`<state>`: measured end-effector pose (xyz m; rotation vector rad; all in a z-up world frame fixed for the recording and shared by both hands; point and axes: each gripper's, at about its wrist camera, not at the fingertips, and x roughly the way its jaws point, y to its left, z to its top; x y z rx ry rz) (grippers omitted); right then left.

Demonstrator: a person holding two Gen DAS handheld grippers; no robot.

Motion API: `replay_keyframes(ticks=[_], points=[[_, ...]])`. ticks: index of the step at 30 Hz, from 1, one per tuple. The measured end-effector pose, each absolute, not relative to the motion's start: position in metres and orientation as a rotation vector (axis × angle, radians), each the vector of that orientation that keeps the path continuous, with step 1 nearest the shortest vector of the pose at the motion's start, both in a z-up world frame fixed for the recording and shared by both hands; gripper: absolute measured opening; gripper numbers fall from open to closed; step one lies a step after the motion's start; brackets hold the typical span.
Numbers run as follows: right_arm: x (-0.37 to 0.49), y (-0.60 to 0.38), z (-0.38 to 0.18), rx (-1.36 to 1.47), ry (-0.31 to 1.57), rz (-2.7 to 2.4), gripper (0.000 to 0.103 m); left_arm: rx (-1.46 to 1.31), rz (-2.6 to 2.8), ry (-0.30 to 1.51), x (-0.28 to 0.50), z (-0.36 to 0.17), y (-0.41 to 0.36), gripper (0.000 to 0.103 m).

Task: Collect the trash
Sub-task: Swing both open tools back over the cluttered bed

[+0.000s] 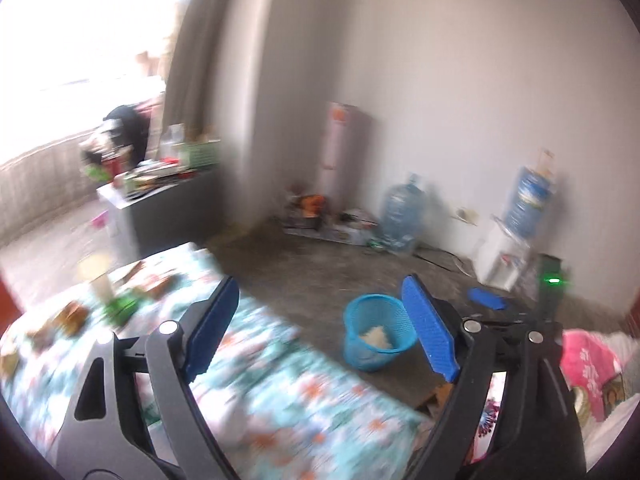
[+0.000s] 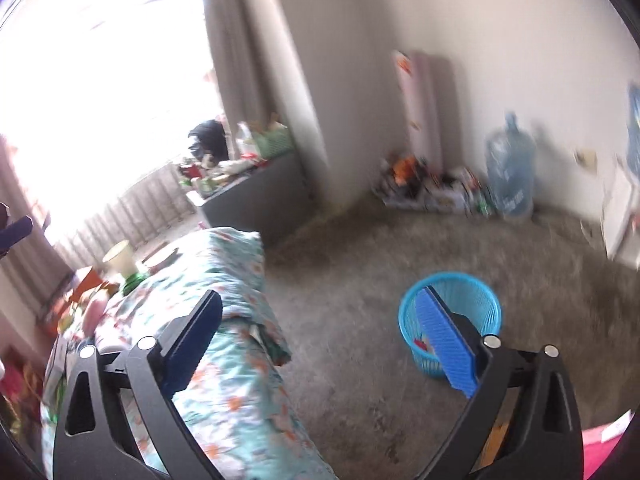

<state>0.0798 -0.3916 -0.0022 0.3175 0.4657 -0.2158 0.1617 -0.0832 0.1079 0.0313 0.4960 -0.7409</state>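
the left gripper (image 1: pixel 324 330) stands with its blue-padded jaws spread wide and nothing between them; past its gap lie only the bed edge and the bare floor. the right gripper (image 2: pixel 320 344) is likewise wide apart and grips nothing.

the blue mesh basket (image 1: pixel 362 350) stands upright on the grey floor (image 1: pixel 320 272), beside the bed and apart from it. in the left wrist view it sits just inside the right-hand pad, low between the jaws but well beyond them, and a pale crumpled wad (image 1: pixel 376 338) lies in its bottom. in the right wrist view the basket (image 2: pixel 480 300) is partly hidden behind the right-hand pad, and something small and red shows inside it, too blurred to name.

the bed's floral cover (image 1: pixel 260 380) fills the lower left under the left-hand pad in both views. further back on it, well beyond the tips and left of them, lie scattered bits: a pale cup (image 1: pixel 100 280), a green thing beside it and some brownish wrappers, all smeared by blur. the same cup (image 2: pixel 120 260) shows at the far end of the bed in the right wrist view.

against the far wall stand a large water bottle (image 1: pixel 400 212) and a white dispenser (image 1: pixel 504 256).
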Motion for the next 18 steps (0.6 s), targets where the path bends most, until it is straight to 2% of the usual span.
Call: replay_keyframes(ticks=[4, 11, 18], points=[[0.077, -0.356, 0.016, 0.278, 0.427, -0.112, 0.096, -0.025, -0.561, 0.481, 0.147, 0.112, -0.009, 0.080], [0.103, -0.313, 0.028, 0.340, 0.530, 0.124, 0.096, -0.178, -0.334, 0.462, 0.122, 0.109, 0.099, 0.081], [0.120, -0.286, 0.025, 0.424, 0.623, 0.289, 0.096, -0.307, -0.318, 0.516, 0.123, 0.071, 0.132, 0.081]])
